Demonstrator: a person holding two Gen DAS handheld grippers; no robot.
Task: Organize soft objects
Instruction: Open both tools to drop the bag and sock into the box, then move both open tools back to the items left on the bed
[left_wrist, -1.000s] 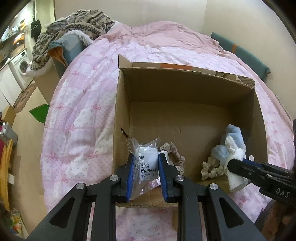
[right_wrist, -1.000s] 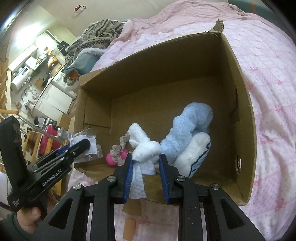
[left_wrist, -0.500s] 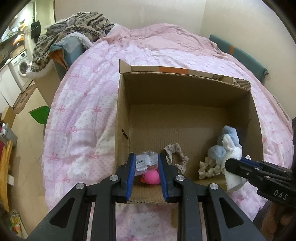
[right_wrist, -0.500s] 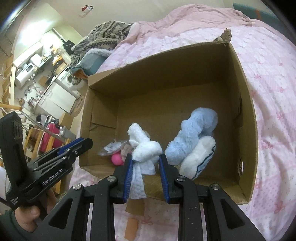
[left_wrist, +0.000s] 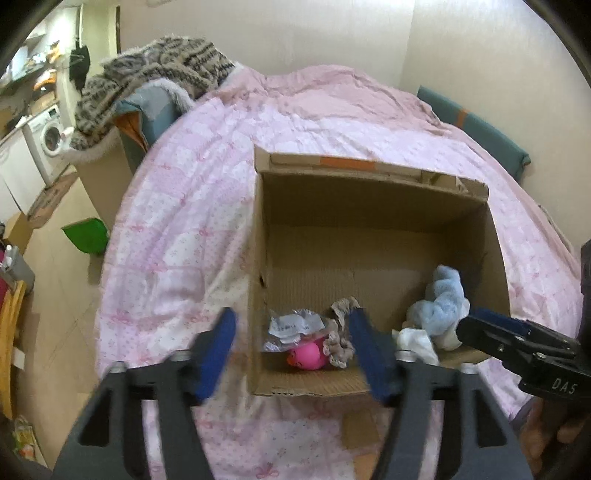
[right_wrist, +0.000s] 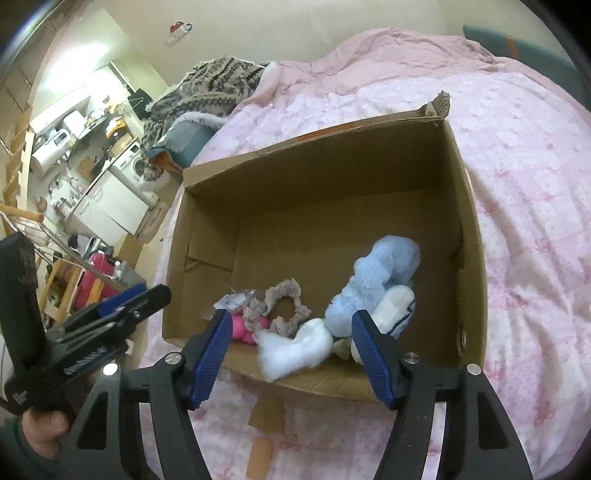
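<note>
both grippers are hovering at the near rim of the cardboard box (right_wrist: 469, 229), each spread wide and gripping nothing. the right gripper (right_wrist: 290, 350) is framing the white fluffy cloth (right_wrist: 295, 349), which is lying just inside the near wall, directly ahead and below; the left gripper (left_wrist: 291, 350) is framing the plastic packet (left_wrist: 293, 325) and pink ball (left_wrist: 308, 355) in the box's near left corner. beige scrunchies (right_wrist: 284, 304) and a blue plush (right_wrist: 373, 284) are sitting between and to the right. the box is resting on a pink quilted bed (left_wrist: 192, 229) in a cluttered room with a washing machine (left_wrist: 50, 134).
</note>
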